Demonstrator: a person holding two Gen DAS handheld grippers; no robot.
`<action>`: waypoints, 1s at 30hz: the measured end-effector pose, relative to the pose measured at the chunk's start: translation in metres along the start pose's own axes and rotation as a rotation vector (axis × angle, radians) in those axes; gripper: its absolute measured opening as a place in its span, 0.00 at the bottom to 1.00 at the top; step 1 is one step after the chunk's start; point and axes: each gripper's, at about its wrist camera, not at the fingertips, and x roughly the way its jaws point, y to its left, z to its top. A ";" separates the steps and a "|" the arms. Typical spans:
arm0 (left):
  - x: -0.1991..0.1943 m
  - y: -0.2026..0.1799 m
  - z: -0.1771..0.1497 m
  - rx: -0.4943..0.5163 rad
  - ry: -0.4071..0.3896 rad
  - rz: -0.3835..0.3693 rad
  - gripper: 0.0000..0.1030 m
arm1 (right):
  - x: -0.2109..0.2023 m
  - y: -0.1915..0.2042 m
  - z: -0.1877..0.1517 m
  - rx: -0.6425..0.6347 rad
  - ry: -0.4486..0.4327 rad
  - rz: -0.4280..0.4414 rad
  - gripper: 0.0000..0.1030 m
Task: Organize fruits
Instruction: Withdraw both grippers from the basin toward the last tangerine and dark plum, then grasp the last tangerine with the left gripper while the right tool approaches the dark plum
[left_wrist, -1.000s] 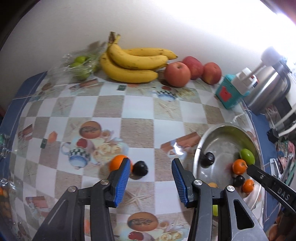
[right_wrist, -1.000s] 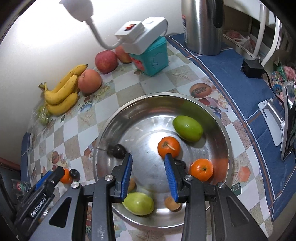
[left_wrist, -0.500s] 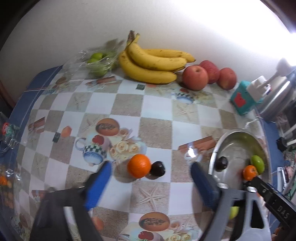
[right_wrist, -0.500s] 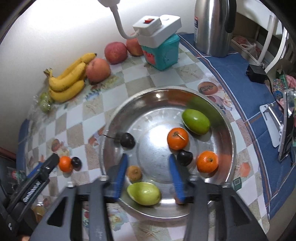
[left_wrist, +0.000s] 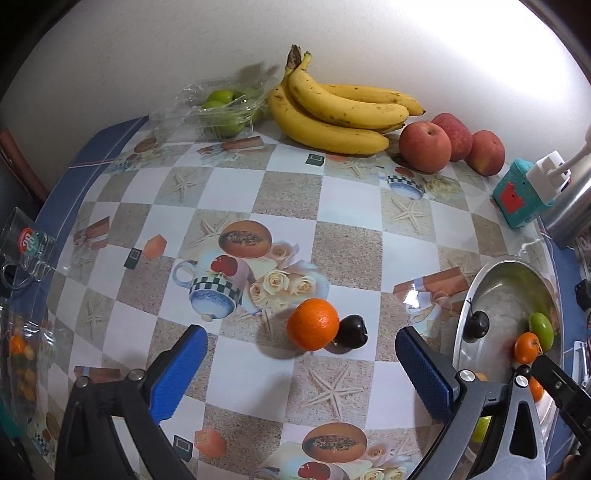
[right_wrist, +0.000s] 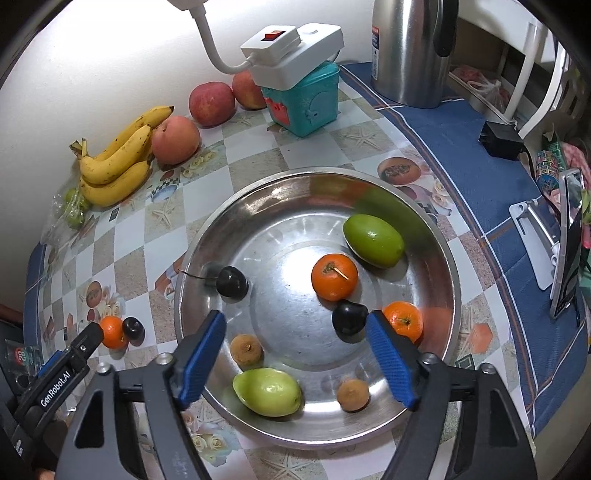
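Note:
An orange (left_wrist: 313, 329) and a dark plum-like fruit (left_wrist: 351, 331) touch each other on the checked tablecloth. My left gripper (left_wrist: 299, 330) hovers over them, its jaws opening wide, pads clear of both. The steel bowl (right_wrist: 455, 295) holds two oranges (right_wrist: 334, 276), two green fruits (right_wrist: 373, 240), two dark fruits (right_wrist: 232, 282) and two small brown ones (right_wrist: 246, 347). Above the bowl my right gripper (right_wrist: 295, 316) has its jaws opening. One dark fruit (right_wrist: 349, 320) lies on the bowl floor just inside its right finger (right_wrist: 388, 350); nothing is gripped.
Bananas (left_wrist: 340, 110), three apples (left_wrist: 424, 147) and a plastic bag of green fruit (left_wrist: 225, 110) line the wall. A teal box (right_wrist: 306, 103) with a white power strip (right_wrist: 291, 48), a steel kettle (right_wrist: 410, 51) and a phone on a stand (right_wrist: 569, 243) sit at the right.
Both pairs of jaws have spread wide apart. The orange, earlier half hidden by the left finger, now sits in full view. A dark fruit has come into view beside the bowl's oranges.

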 end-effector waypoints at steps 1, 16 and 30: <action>0.000 0.000 0.000 0.001 0.000 0.003 1.00 | 0.000 0.000 0.000 0.000 -0.004 0.002 0.90; 0.002 0.004 0.001 -0.011 0.014 -0.004 1.00 | 0.000 0.001 0.001 -0.010 -0.013 -0.025 0.91; -0.006 0.030 0.009 -0.049 -0.016 0.005 1.00 | 0.007 0.034 -0.005 -0.086 0.011 0.031 0.91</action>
